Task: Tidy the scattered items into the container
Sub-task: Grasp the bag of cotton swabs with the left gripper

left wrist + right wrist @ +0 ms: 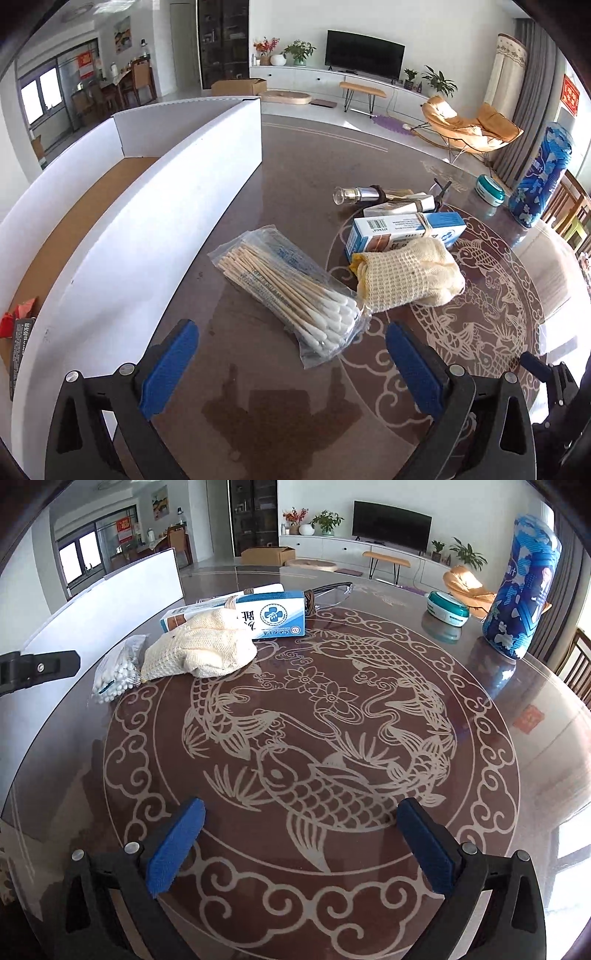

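**Both grippers idling wide apart, nothing held**

Left view alone is showing the white box (pixel 147 206) interior, far left. Left gripper (pixel 291 354) is hovering near the swab bag (pixel 291 284). Right gripper (pixel 301 830) is hanging over bare table (pixel 369 904); mesh pouch (pixel 201 650) lying far-left.

- The round shiny brown tabletop (pixel 509 775) has pale fish, flowers and curly cloud shapes drawn on it.
- The big cardboard container (pixel 155 221) is white outside and brown inside.
- The clear bag of cotton swabs (pixel 291 295) shows tan sticks with white tips.
- The flat paper box (pixel 273 618) is blue and white.
- The knitted cloth pouch (pixel 207 650) is cream.
- The tall can (pixel 524 583) is blue with white marks.
- Each claw has blue pads (pixel 175 853) on black arms.
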`<act>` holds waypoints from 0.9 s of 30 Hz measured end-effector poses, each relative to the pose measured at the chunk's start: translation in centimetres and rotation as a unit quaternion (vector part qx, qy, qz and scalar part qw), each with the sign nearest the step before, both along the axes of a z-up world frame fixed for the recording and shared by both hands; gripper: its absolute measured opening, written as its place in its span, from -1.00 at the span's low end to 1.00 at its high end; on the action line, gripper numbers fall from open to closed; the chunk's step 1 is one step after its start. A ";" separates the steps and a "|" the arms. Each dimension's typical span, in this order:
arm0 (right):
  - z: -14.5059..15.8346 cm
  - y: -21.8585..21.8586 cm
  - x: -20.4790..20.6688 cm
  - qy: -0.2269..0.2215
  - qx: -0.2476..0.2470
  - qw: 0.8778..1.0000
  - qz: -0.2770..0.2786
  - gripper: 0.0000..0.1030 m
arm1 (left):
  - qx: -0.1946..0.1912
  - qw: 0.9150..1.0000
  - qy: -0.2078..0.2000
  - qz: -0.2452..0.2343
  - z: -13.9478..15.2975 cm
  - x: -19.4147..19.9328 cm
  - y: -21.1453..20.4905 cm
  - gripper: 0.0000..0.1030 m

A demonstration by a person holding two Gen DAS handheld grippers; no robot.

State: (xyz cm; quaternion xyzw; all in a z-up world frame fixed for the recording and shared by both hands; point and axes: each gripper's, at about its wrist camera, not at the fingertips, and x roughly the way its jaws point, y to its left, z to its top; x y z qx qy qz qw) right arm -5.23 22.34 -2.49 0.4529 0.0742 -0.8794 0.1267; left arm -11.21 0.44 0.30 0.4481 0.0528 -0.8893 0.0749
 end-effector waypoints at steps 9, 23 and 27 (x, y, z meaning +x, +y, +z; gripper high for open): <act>0.0 -0.2 -0.1 0.000 0.000 1.000 0.000 1.00 | 0.014 0.995 -0.049 0.090 -5.3 -5.7 -0.4 1.00; 0.0 -0.3 0.0 -0.001 -0.001 1.000 -0.001 1.00 | -0.019 0.996 0.016 -0.085 -4.5 2.5 -0.5 -0.26; 0.0 -0.3 0.0 0.000 -0.001 1.000 -0.001 1.00 | -0.006 0.996 0.022 -0.091 -4.3 4.6 -1.5 -0.27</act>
